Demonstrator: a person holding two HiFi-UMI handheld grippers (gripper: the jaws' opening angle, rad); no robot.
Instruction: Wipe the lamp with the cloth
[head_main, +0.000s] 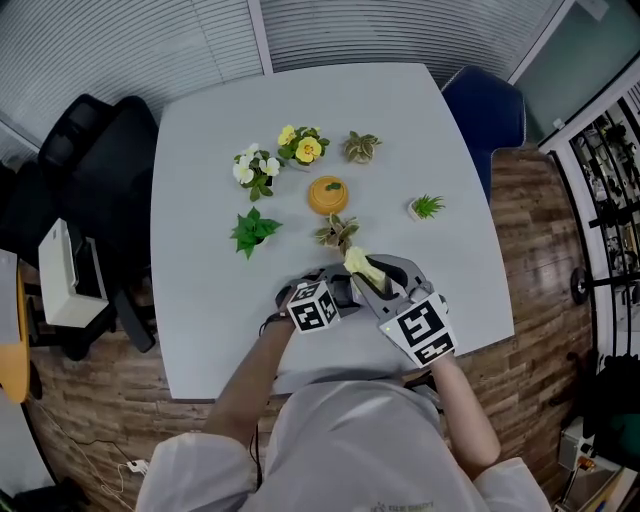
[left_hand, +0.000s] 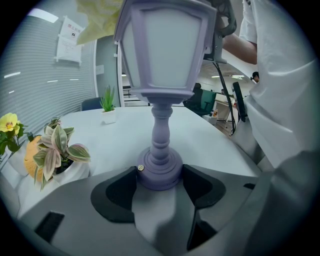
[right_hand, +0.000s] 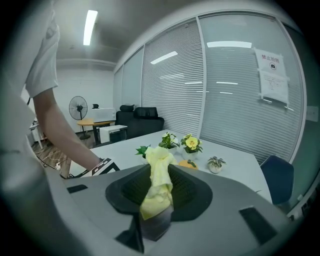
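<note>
A lavender lantern-shaped lamp (left_hand: 167, 50) stands upright on the white table (head_main: 210, 290), with its round base (left_hand: 160, 172) clamped between the dark pads of my left gripper (left_hand: 160, 186). My right gripper (right_hand: 159, 192) is shut on a yellow cloth (right_hand: 159, 180), which sticks up from between its jaws. In the head view both grippers sit close together near the table's front edge; the left gripper (head_main: 335, 295) is just left of the right gripper (head_main: 368, 280), and the cloth (head_main: 362, 266) shows between them. A corner of the cloth (left_hand: 100, 20) hangs beside the lamp's top. In the head view the lamp is mostly hidden.
Small potted plants stand behind the grippers: a variegated one (head_main: 338, 233) closest, an orange pot (head_main: 328, 195), a green leafy plant (head_main: 253, 230), white flowers (head_main: 253, 167), yellow flowers (head_main: 303, 147), a succulent (head_main: 361, 147), a grass tuft (head_main: 427, 207). A blue chair (head_main: 487, 110) stands at the right.
</note>
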